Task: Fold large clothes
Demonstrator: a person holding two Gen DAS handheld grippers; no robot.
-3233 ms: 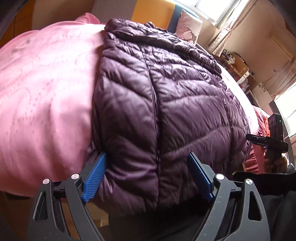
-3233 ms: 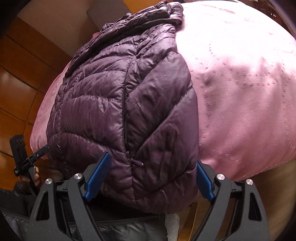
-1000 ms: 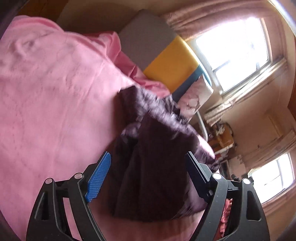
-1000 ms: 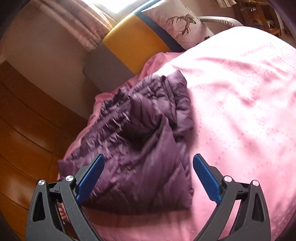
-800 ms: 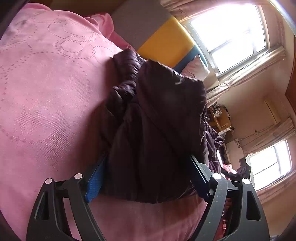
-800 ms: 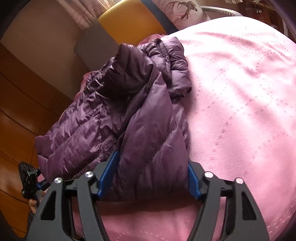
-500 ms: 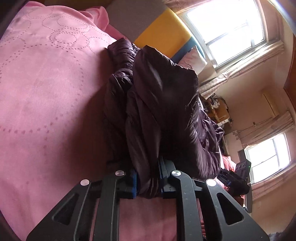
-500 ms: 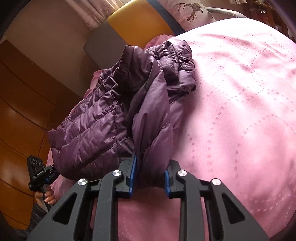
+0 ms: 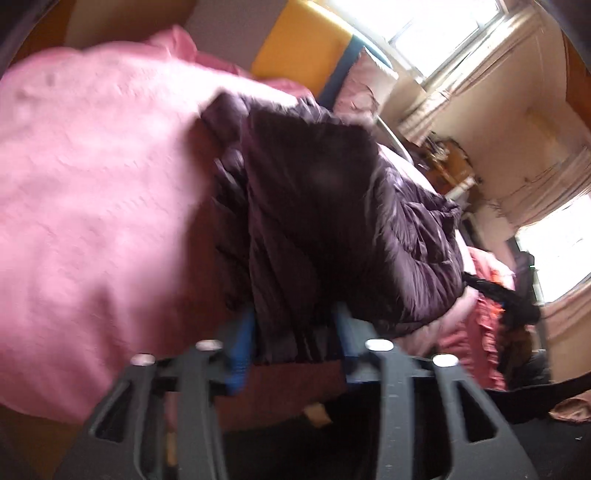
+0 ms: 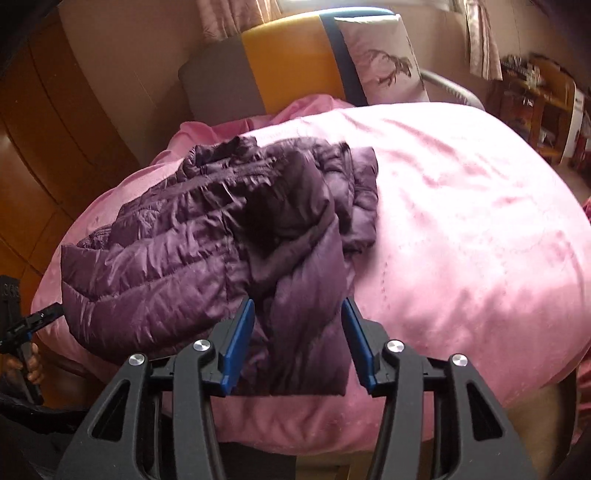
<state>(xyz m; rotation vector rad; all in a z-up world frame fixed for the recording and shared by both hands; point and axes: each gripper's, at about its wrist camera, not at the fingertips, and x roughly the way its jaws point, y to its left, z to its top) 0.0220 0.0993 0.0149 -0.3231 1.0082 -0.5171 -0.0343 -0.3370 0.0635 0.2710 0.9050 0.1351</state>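
A dark purple quilted jacket [image 10: 166,258] lies bunched and folded over itself on the pink bedspread [image 10: 461,221]. My right gripper [image 10: 297,339] straddles the jacket's near fold; its jaws are opening, and the blue pads stand just off the fabric on either side. In the blurred left wrist view the jacket [image 9: 332,206] rises ahead, and my left gripper [image 9: 293,343] is opening too, with a fold of the cloth between its pads. The left gripper [image 10: 22,325] also shows at the left edge of the right wrist view, in a hand.
A grey, yellow and blue headboard [image 10: 288,59] and a deer-print pillow [image 10: 384,62] stand at the bed's far end. A wooden wardrobe [image 10: 44,129] is on the left, shelves [image 10: 535,92] on the right. Bright windows [image 9: 443,33] light the room.
Half a second ago both grippers were shut on the jacket's folds. Now both pairs of jaws have parted, and the views have swung back toward the bed's near edge.
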